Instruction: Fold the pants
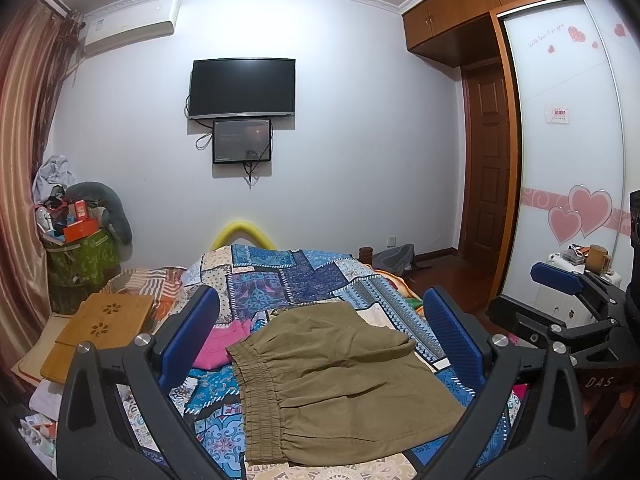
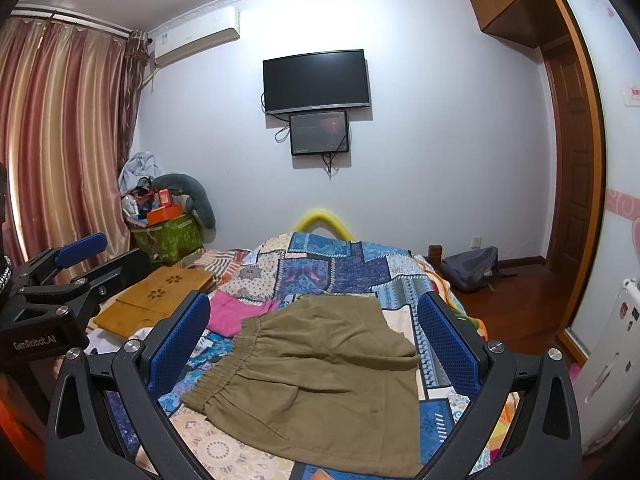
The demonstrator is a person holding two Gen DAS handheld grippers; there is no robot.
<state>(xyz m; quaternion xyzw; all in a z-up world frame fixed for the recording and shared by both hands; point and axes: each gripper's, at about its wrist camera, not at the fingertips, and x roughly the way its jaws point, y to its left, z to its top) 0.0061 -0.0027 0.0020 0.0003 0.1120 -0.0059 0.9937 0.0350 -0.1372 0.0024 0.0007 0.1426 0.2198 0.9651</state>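
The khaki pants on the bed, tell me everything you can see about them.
The khaki pants are olive-tan, of a soft woven-looking cloth, with a gathered elastic waistband along their left edge. They look short or already folded; which cannot be told. They lie flat on the patchwork quilt, lightly creased, one upper layer angled across the far end. A pink garment lies at their far left corner; contact is unclear. Both the left gripper and right gripper are open, holding nothing.
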